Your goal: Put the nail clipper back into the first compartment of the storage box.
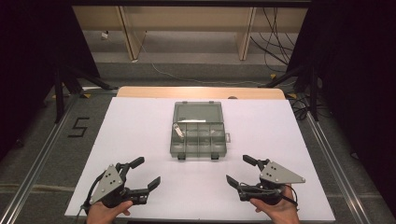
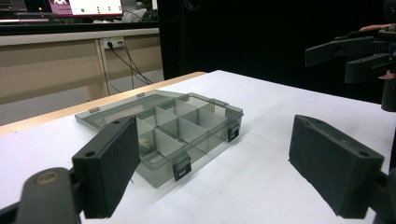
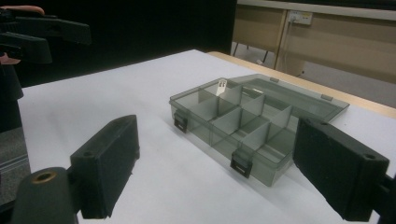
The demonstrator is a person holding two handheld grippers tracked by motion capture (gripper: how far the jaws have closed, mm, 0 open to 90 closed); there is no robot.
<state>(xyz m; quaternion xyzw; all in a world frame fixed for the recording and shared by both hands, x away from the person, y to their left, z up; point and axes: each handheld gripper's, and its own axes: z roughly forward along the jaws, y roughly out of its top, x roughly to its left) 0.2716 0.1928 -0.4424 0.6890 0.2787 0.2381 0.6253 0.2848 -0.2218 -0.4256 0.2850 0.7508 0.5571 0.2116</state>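
- Clear grey compartment box lying open near the middle of the white tabletop, a little toward the far edge; base nearer the person, lid folded flat back toward the far edge.
- Inside the base, dividers forming rows of small compartments; two dark latches on the near wall.
- A small pale item in a far-left compartment of the base, leaning up against a divider; too small to tell what.
- Left gripper held near the near-left corner of the tabletop, jaws spread wide apart, clamped on nothing, well apart from the box.
- Right gripper held near the near-right corner, jaws likewise spread wide and empty, well apart from the box.
- A hand around the back of the left gripper and another hand around the right, both at the near edge.
- Grey three-cornered plate on top of each gripper.
- In the left gripper view, box seen between the two black jaws, toward the left one; other gripper at upper right.
- In the right gripper view, box between the jaws, toward the right one.
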